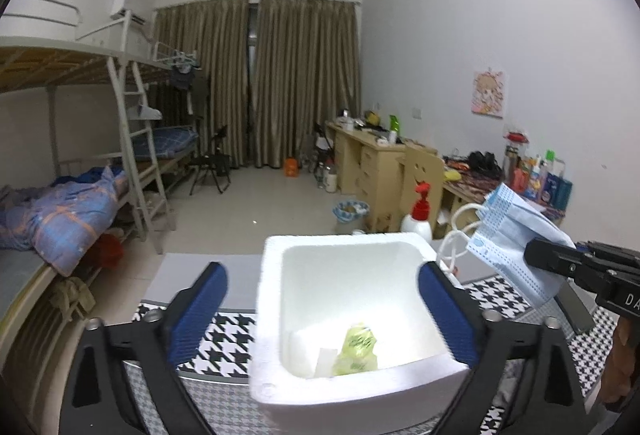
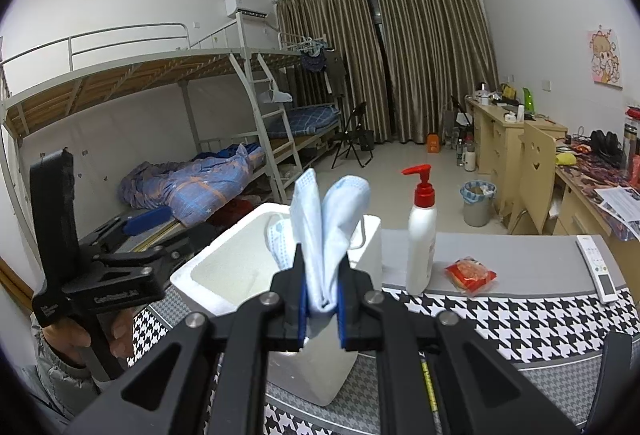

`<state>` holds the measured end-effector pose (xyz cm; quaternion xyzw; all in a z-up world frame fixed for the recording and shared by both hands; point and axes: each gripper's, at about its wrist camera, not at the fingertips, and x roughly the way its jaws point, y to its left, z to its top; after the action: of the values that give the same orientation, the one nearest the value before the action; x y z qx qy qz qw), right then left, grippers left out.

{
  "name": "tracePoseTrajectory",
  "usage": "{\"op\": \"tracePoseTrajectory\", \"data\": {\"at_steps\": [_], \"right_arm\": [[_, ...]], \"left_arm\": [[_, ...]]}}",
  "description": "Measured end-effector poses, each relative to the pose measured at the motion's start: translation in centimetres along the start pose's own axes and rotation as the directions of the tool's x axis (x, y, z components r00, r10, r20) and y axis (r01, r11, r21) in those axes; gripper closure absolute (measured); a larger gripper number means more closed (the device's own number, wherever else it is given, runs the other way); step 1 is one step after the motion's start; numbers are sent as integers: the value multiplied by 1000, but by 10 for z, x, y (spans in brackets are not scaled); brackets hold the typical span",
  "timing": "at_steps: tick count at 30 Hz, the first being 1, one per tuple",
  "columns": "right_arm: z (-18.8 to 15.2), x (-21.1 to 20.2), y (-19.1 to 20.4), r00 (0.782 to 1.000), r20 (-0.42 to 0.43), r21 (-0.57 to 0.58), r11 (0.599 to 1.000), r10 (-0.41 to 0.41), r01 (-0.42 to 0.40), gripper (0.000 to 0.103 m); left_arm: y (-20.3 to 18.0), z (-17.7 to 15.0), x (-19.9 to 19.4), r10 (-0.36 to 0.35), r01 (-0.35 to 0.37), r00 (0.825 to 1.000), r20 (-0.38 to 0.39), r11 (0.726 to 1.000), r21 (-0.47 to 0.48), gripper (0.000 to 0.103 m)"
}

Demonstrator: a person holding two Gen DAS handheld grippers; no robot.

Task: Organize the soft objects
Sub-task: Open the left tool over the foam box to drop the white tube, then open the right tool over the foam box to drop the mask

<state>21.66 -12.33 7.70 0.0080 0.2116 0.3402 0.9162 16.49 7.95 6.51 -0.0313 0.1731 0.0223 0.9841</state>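
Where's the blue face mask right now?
The face mask is pinched in the right hand-held gripper, raised beside the white foam box.

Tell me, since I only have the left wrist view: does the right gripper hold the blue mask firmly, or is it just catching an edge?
Observer: The right wrist view shows the mask folded double. The fold is pinched between the fingers of the right gripper, and both halves stand up above them.
Operator: What else is lying around that I can't see?
Observer: A red packet lies just right of the pump bottle.
Operator: Anything further right?
Observer: A white remote lies near the right edge of the table.
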Motion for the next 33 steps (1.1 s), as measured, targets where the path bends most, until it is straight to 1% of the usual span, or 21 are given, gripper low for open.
{"op": "tracePoseTrajectory", "data": {"at_steps": [6,16,33], "right_arm": [[5,4,7,1000,-7,-20,1000,6,-6,89],[11,16,20,1000,-17,-52,998,26,-27,89],[14,48,32,994,-78,-61,995,70,-75,88]], "left_arm": [[9,1,-9,35,-34,999,17,999,-19,1],[19,2,-23,66,-65,997,44,998,-21,1],[41,-10,-34,114,-112,993,38,993,-48,1]]}}
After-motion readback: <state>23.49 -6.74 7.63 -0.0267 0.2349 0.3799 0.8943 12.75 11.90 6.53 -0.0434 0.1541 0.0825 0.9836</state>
